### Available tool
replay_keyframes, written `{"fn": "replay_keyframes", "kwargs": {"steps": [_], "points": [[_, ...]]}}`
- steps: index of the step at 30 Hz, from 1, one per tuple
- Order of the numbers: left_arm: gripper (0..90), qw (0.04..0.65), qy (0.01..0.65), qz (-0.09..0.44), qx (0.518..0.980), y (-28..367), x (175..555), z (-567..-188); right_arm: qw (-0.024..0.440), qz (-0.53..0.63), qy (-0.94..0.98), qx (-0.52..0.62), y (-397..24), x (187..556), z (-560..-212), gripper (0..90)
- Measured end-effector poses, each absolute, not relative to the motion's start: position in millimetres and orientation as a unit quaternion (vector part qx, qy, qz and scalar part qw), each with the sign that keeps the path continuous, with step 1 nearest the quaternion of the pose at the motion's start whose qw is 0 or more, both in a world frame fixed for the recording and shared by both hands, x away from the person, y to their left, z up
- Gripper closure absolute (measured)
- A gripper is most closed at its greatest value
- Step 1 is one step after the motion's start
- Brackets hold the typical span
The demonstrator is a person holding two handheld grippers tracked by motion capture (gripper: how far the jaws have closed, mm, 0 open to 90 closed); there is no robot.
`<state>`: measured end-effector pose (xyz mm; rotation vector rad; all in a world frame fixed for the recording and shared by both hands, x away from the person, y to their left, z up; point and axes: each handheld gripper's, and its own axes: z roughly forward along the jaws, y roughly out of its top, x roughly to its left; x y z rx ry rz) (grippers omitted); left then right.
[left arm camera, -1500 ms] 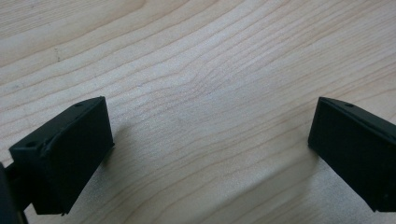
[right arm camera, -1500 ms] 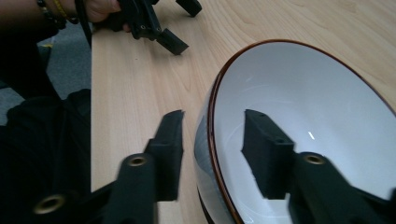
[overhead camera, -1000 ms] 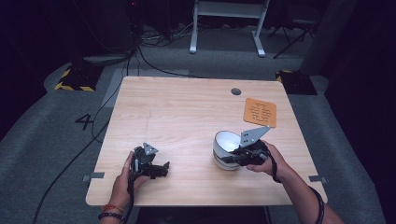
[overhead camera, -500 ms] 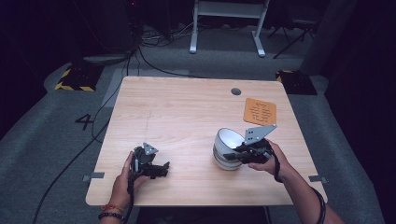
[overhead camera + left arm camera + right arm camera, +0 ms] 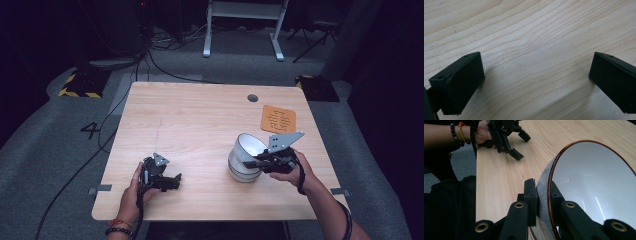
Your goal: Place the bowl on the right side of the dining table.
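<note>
Tilted higher off the stacked white bowls (image 5: pixel 243 172) now, white brown-rimmed ceramic bowl (image 5: pixel 250 146) clamped by right gripper (image 5: pixel 261 161) (left gripper (image 5: pixel 172 182) idle, gaping), placing remaining.

bowls (image 5: pixel 245 160) right on table (image 5: pixel 200 120); mat (image 5: pixel 278 119) behind | left gripper (image 5: pixel 167 182) front-left

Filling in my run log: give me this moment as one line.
right gripper: shut on top bowl rim, tilted over lower bowl | left gripper: open, fingers over bare table

Orange perforated mat (image 5: pixel 278 119) on wooden table (image 5: pixel 190 120)
</note>
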<state>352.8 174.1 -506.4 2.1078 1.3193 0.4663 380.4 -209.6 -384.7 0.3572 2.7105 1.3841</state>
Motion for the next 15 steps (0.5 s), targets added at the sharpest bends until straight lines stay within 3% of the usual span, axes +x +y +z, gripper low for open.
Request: {"fn": "replay_keyframes", "kwargs": {"steps": [15], "points": [[0.0, 0.3, 0.496, 0.175, 0.796, 174.4, 352.9, -506.2, 0.066, 0.467, 0.872, 0.131, -226.4, 383.1, -373.7, 82.2]]}}
